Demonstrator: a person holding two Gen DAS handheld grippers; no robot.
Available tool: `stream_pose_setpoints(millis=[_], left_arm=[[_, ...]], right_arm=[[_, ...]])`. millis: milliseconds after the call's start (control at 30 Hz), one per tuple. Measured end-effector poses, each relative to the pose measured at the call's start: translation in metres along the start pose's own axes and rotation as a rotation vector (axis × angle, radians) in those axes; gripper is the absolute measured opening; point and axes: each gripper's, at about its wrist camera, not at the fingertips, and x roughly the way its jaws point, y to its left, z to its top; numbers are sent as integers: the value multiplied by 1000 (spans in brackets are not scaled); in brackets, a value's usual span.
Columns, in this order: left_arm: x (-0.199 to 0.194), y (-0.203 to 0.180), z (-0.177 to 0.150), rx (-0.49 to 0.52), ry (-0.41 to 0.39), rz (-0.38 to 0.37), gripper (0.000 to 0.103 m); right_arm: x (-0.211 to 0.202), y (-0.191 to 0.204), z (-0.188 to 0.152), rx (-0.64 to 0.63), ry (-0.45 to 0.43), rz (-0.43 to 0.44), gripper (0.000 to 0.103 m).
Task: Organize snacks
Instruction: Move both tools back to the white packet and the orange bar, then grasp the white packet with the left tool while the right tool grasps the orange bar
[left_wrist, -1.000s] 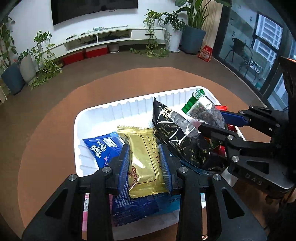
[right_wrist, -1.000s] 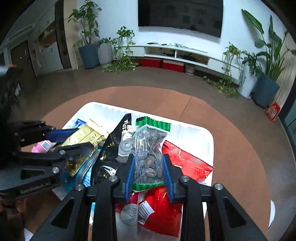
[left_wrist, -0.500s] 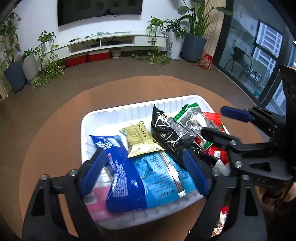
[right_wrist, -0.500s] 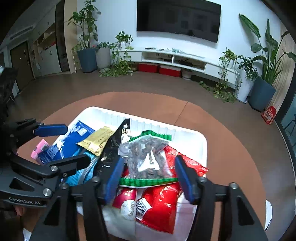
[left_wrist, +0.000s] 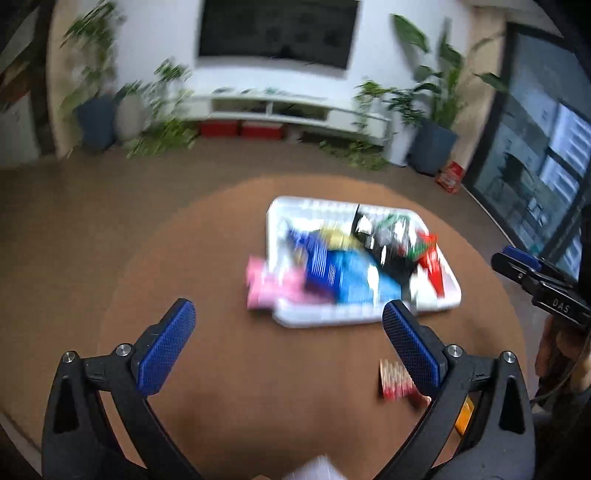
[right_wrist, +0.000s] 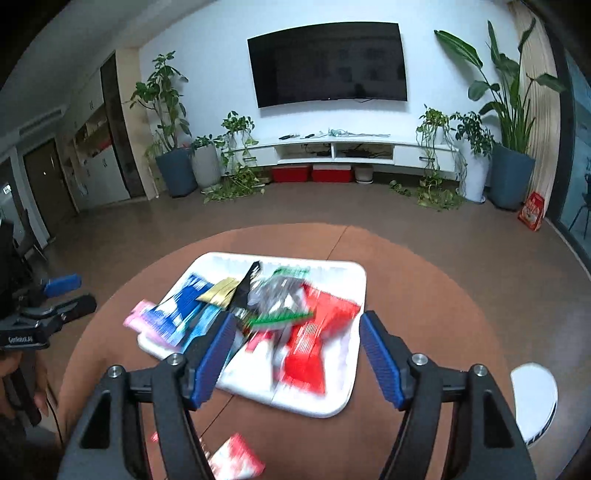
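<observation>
Both tongs, left (left_wrist: 284, 334) and right (right_wrist: 293, 354), now apart and empty, have pulled back from the filled tray (right_wrist: 354, 295); sorting looks nearly done.

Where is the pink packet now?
The pink packet hangs over the left edge of the white tray, beside the dark blue packet; right view shows the same.
</observation>
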Motion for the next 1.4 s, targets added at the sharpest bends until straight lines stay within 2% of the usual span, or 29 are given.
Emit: stream_pose_setpoints(millis=[100, 200, 300, 433, 600, 633, 700, 967, 1167, 1400], left_arm=[[-18, -2, -53, -41, 65, -9, 103], [-19, -14, -92, 3, 151, 31, 102], [-17, -27, -114, 26, 190, 53, 101], [-14, -50, -134, 100, 229, 118, 101], [3, -63, -147, 138, 277, 151, 100], [6, -64, -152, 139, 287, 143, 96], [7, -57, -153, 132, 301, 136, 73], [4, -44, -151, 132, 286, 119, 55], [-2, -40, -151, 147, 290, 89, 47], [-8, -46, -155, 187, 327, 89, 47]], right_arm=[[-19, 14, -31, -12, 32, -4, 72], [-29, 29, -68, -23, 87, -4, 72], [-35, 43, -102, -62, 144, -12, 72], [-43, 47, -122, -84, 170, -27, 72], [-46, 40, -131, -65, 185, -51, 72], [-48, 38, -131, -60, 185, -50, 72], [-48, 37, -133, -60, 187, -47, 72], [-43, 37, -136, -60, 225, -45, 72], [-41, 37, -143, -65, 245, -56, 72], [-41, 44, -155, -78, 272, -72, 72]])
